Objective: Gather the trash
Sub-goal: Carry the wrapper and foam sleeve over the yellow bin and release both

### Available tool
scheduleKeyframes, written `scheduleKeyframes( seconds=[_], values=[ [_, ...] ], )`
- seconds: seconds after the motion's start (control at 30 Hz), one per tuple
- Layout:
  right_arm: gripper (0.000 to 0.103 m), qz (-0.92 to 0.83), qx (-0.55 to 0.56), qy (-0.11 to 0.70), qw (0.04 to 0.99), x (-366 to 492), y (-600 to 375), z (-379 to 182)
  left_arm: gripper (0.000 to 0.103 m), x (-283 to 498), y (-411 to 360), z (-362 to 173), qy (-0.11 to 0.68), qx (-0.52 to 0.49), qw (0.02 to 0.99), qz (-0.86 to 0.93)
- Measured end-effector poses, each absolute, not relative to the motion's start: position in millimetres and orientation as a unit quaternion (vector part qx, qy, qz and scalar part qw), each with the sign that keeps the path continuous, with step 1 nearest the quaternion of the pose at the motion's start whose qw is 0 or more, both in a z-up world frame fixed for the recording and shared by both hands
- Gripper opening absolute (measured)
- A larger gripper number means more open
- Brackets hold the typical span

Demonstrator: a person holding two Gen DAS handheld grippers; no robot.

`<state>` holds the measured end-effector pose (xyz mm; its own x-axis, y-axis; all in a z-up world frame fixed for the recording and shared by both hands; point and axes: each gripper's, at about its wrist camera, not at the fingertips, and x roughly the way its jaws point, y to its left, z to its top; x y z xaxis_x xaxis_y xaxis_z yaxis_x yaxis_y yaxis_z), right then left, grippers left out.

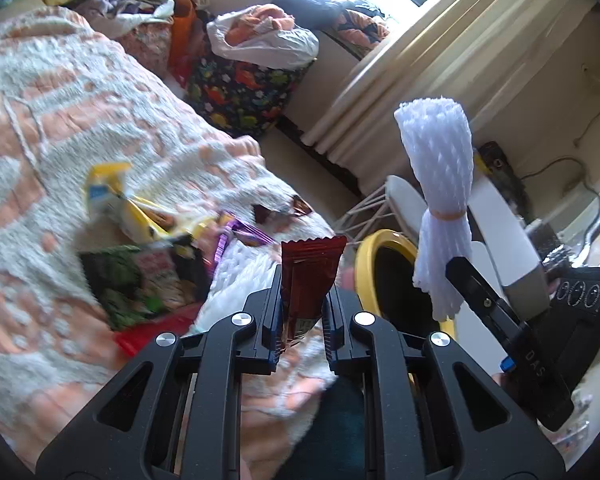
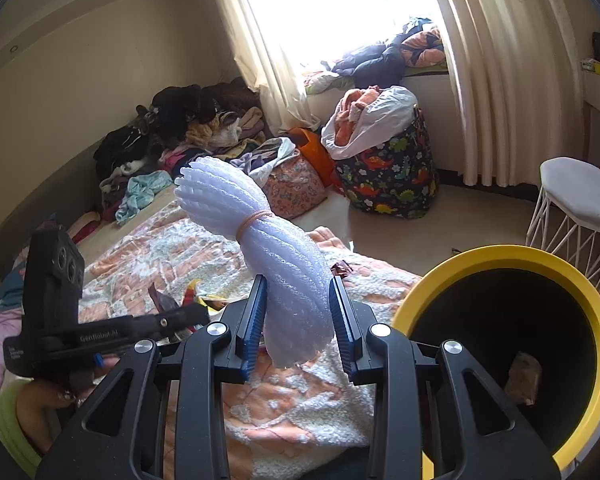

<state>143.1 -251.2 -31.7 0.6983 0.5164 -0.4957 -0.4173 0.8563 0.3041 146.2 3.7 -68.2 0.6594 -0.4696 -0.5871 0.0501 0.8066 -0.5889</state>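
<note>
Wrappers on bed (image 1: 140, 240) motion-blurred, print unreadable; yellow-rimmed bin (image 2: 572, 280) cut by frame edge; lump inside bin (image 2: 524, 376) unidentifiable.

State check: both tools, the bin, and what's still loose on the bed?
left tool: shut on red wrapper
right tool: shut on white foam net bundle
yellow-rimmed bin: open, scrap inside
yellow packet: loose on bedspread
green packet: loose on bedspread

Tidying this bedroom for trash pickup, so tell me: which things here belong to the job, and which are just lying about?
Job:
- red wrapper in left claw
- white foam netting in right claw
- yellow-rimmed bin
- wrappers on the bedspread

Lying about:
- dinosaur-print bag
- clothes pile
- white stool
</note>
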Motion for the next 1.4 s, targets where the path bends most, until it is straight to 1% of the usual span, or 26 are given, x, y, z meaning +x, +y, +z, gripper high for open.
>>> scheduleKeyframes(
  seconds=[0.3, 0.83, 1.4],
  values=[
    [0.031, 0.230, 0.101, 0.284, 0.925, 140.9, -278.3, -27.2, 0.011, 150.4, -33.9, -62.6, 0.391, -0.247, 0.868, -0.181],
    [0.031, 0.170, 0.141, 0.272, 0.937, 141.8, -336.6, -28.3, 0.011, 165.3, -87.4, -35.7, 0.365, -0.185, 0.890, -0.202],
    [0.030, 0.103, 0.178, 0.274, 0.940, 146.6, -396.6, -44.8, 0.011, 177.6, -137.7, -34.0, 0.363, -0.146, 0.890, -0.233]
  ],
)
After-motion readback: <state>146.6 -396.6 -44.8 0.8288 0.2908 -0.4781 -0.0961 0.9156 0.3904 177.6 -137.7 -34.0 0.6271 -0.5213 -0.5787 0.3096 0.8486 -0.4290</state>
